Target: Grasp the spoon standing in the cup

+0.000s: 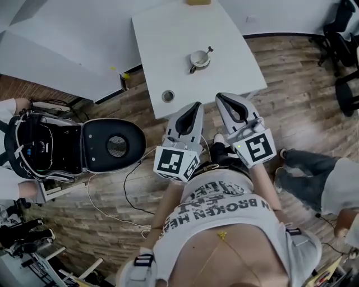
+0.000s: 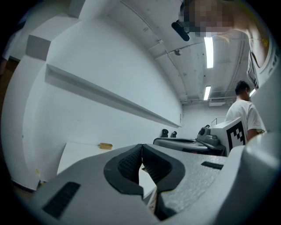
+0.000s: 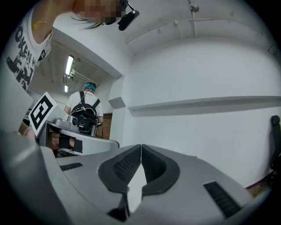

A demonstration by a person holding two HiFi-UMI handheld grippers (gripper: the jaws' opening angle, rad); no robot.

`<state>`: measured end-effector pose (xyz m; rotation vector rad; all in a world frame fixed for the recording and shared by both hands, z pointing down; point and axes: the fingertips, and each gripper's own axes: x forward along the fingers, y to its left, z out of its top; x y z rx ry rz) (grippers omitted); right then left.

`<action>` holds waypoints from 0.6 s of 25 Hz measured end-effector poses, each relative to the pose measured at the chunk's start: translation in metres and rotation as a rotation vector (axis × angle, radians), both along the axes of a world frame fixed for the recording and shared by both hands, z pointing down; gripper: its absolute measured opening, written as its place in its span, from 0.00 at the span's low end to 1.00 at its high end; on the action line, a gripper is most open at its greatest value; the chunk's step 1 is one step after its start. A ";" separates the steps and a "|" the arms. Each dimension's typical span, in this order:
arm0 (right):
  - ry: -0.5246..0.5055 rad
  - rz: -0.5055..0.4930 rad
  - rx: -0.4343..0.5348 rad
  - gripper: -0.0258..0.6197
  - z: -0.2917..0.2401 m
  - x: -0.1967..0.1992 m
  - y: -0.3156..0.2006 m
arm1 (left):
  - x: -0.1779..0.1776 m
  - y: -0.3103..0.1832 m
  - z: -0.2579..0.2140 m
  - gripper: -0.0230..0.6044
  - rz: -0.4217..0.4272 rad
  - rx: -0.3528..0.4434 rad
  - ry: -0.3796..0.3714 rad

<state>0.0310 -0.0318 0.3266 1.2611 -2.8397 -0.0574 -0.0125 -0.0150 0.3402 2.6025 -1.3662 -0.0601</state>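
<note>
A pale cup [image 1: 198,59] stands near the middle of the white table [image 1: 168,33] in the head view, with a spoon [image 1: 210,50] leaning out over its right rim. My left gripper [image 1: 196,106] hovers in front of the table's near edge, shut and empty. My right gripper [image 1: 222,96] is beside it, a little closer to the cup, also shut and empty. Both are well short of the cup. In the left gripper view the left gripper [image 2: 142,148] shows jaws touching at the tips. The right gripper [image 3: 141,148] looks the same in its own view. Neither gripper view shows the cup.
A round metal ring [image 1: 168,96] sits at the table's near left corner, and a small tan block [image 1: 198,2] at its far edge. An open black case [image 1: 78,146] lies on the wooden floor at left. Another person's legs [image 1: 305,171] are at right, office chairs [image 1: 345,50] beyond.
</note>
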 end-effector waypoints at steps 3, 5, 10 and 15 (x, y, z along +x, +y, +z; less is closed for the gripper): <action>0.003 -0.024 -0.013 0.05 0.004 0.007 -0.017 | 0.005 -0.017 0.001 0.03 -0.034 -0.012 0.026; 0.003 -0.045 -0.013 0.05 0.005 0.005 -0.026 | 0.000 -0.027 0.003 0.03 -0.066 -0.011 0.018; 0.020 -0.120 -0.015 0.05 0.010 0.012 -0.041 | 0.009 -0.041 0.007 0.03 -0.140 0.000 -0.021; 0.012 -0.135 -0.021 0.05 0.012 0.010 -0.048 | 0.006 -0.039 0.008 0.03 -0.169 0.012 -0.077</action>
